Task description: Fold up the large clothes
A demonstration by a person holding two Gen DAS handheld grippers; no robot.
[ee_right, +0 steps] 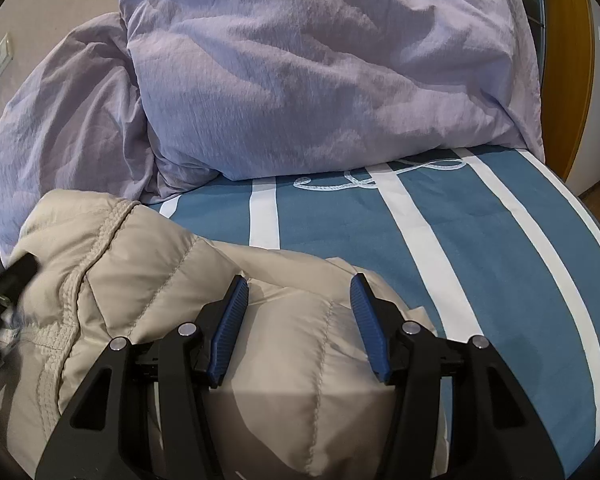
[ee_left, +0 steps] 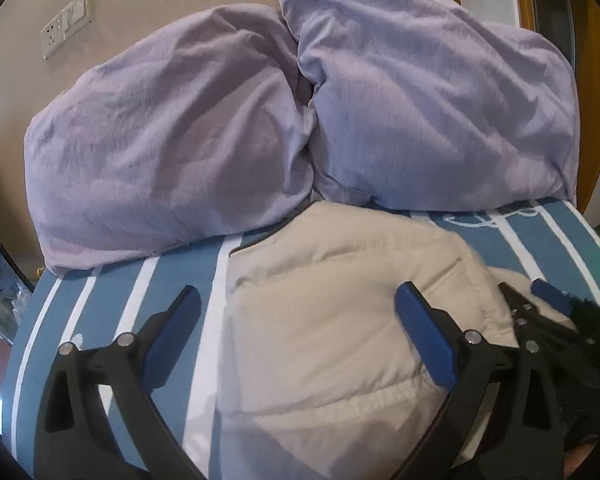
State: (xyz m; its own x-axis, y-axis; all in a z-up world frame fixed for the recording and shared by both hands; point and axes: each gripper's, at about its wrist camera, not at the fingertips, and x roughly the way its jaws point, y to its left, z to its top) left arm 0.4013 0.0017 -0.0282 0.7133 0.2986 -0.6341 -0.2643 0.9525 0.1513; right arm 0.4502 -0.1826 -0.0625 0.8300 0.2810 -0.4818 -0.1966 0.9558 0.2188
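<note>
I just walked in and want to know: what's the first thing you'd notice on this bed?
Two big, puffy purple pillows lean on the wall at the far end of the bed. In front of them, a cream puffy jacket lies bunched on the blue sheet with white stripes. The left gripper and right gripper hang open over the jacket.

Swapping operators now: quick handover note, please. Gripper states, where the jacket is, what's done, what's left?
Left gripper: jaws wide open, over the near left part of the beige puffer jacket, holding nothing.
Right gripper: jaws partly open, a puffy fold between them; pads do not look pressed on it.
The jacket lies bunched on the blue striped bed cover, in front of two lilac pillows.
Done: jacket looks partly gathered; how many folds, I cannot tell.
Left: finish the fold and flatten it.
</note>
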